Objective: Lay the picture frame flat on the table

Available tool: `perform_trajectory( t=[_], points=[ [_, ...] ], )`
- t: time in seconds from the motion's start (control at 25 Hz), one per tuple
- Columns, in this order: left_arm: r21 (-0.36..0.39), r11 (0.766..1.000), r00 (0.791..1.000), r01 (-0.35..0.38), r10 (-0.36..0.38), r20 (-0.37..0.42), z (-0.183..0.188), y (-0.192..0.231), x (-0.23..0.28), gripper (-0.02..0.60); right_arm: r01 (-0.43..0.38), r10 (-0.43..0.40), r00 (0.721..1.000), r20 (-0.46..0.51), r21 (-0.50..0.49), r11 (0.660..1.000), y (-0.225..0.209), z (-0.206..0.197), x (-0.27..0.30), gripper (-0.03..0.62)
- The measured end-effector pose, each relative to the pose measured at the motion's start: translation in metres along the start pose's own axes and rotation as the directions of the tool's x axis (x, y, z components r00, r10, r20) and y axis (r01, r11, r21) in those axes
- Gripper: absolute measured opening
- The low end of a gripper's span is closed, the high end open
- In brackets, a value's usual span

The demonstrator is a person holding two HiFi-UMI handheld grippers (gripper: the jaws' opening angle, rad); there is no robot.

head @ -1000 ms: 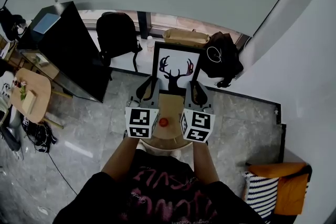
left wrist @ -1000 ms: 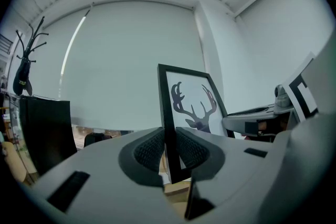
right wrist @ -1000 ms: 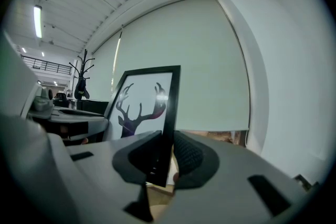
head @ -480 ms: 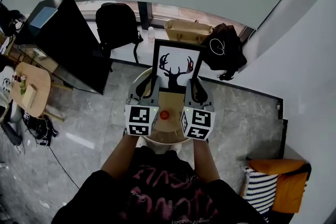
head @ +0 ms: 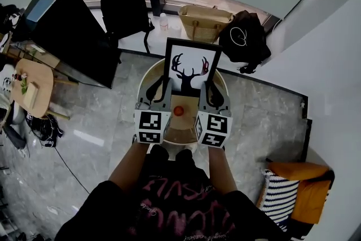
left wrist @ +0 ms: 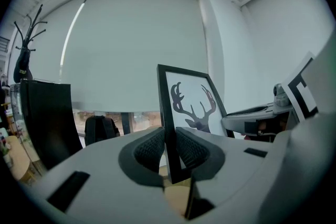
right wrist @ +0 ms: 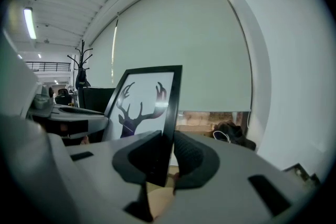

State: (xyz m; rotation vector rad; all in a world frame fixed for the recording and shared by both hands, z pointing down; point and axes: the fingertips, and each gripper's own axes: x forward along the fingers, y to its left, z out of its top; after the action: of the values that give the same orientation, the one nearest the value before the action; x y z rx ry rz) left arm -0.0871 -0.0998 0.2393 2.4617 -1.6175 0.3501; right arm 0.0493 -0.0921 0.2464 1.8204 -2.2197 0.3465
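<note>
A black picture frame [head: 190, 68] with a deer silhouette stands over the round wooden table [head: 148, 77], its face toward me. My left gripper [head: 162, 87] is shut on the frame's left edge, and my right gripper [head: 208, 90] is shut on its right edge. In the left gripper view the frame [left wrist: 191, 107] rises from between the dark pads of the left gripper [left wrist: 169, 152]. The right gripper view shows the frame [right wrist: 144, 102] pinched by the right gripper [right wrist: 167, 157]. A small red ball [head: 178, 111] lies on the table between the grippers.
A tall black cabinet [head: 67, 31] stands at the left, with a black chair [head: 124, 8] behind the table. A woven basket [head: 204, 21] and a black bag [head: 245, 36] sit by the window. A small wooden table [head: 31, 90] is far left, and a striped cushion [head: 282, 203] lower right.
Both grippers have stayed clamped on the frame's sides. The head view has shifted, so the round table and the frame now show more fully.
</note>
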Motion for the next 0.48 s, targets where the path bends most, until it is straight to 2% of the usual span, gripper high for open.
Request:
perform_trajectory(
  t=[0.48],
  points=[
    [-0.03,1.0,0.994,0.008,-0.011,-0.111,-0.056,-0.008,0.007,0.071,-0.005,0.007,0.993,-0.115,0.025,1.0,-0.003,-0.057,0.006,0.08]
  ],
)
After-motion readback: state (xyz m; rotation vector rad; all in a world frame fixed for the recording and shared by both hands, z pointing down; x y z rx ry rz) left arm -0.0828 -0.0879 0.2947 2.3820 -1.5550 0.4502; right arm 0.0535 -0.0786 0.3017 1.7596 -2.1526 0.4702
